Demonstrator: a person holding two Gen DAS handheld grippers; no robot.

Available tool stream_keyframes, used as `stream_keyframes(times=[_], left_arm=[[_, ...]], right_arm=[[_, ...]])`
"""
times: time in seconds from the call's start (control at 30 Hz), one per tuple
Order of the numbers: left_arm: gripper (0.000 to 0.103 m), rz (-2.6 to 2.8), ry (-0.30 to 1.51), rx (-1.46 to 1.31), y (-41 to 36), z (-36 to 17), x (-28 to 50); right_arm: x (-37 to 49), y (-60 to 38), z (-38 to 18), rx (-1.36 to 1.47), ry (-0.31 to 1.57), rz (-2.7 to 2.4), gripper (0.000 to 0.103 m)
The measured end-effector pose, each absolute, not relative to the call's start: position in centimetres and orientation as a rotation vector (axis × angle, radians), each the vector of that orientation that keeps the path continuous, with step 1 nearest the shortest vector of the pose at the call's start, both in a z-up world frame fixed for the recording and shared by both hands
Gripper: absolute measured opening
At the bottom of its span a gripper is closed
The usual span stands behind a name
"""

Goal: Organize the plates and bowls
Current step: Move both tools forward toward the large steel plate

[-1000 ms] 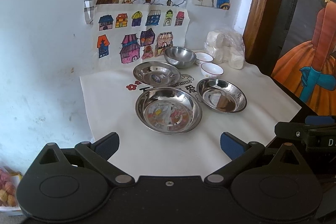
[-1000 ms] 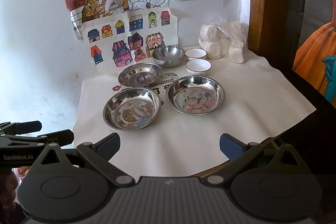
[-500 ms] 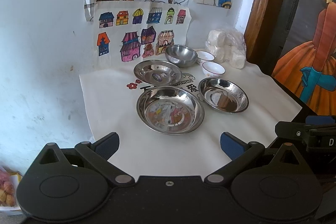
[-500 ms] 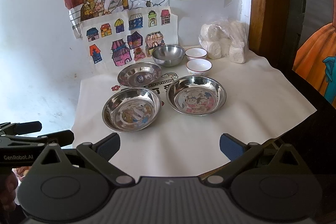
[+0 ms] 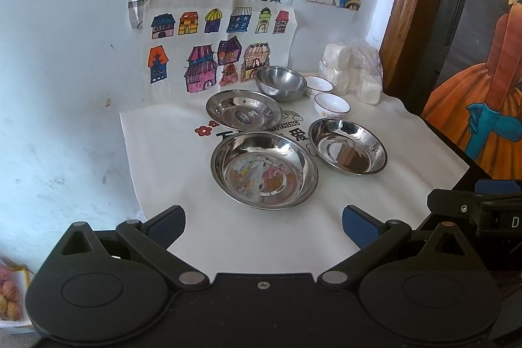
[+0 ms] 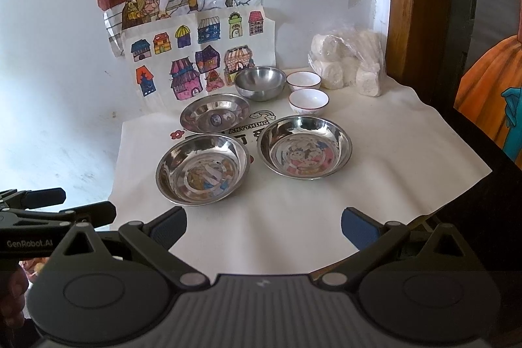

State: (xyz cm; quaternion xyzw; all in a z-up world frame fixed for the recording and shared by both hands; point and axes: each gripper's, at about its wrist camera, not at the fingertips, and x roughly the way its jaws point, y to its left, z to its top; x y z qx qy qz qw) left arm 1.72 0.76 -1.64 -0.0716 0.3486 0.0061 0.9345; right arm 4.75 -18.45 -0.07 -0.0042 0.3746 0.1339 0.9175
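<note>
Three steel plates lie on a white cloth point(image 5: 169, 158): a near-left plate point(image 5: 264, 170) point(image 6: 202, 168), a right plate point(image 5: 347, 145) point(image 6: 305, 150) and a smaller far plate point(image 5: 244, 111) point(image 6: 214, 113). Behind them stand a steel bowl point(image 5: 281, 83) point(image 6: 260, 83) and two white bowls, one nearer point(image 5: 331, 105) point(image 6: 308, 101) and one farther point(image 5: 319, 84) point(image 6: 303, 80). My left gripper point(image 5: 263, 225) hangs open over the cloth's front edge, short of the near-left plate, nothing between its fingers. My right gripper point(image 6: 263, 225) is open too, in front of both near plates.
A plastic bag of white lumps point(image 5: 354, 72) point(image 6: 347, 64) sits at the back right by a wooden frame point(image 5: 404, 5). Coloured drawings point(image 5: 215, 54) cover the wall behind the dishes. The table drops off dark at the right. The left gripper's side point(image 6: 49, 214) shows at the left of the right wrist view.
Both cameras have crept slightly forward toward the dishes, so the plates look a little nearer. Nothing on the cloth has moved and both grippers stay open.
</note>
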Motion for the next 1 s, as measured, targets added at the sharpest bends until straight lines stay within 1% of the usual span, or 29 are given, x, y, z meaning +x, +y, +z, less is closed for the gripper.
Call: stream_keyframes(times=[0.53,1.0], left_arm=[[0.102,0.019,0.748,-0.149,1.0,-1.9,2.8],[0.102,0.054,0.839,-0.141,0.0,-2.9,5.3]], right_arm=[[5.6,-18.0,-0.5,-0.018,0.809,0.266,0.103],[7.8,-19.2,-1.8,-0.020,0.864,0.249,0.103]])
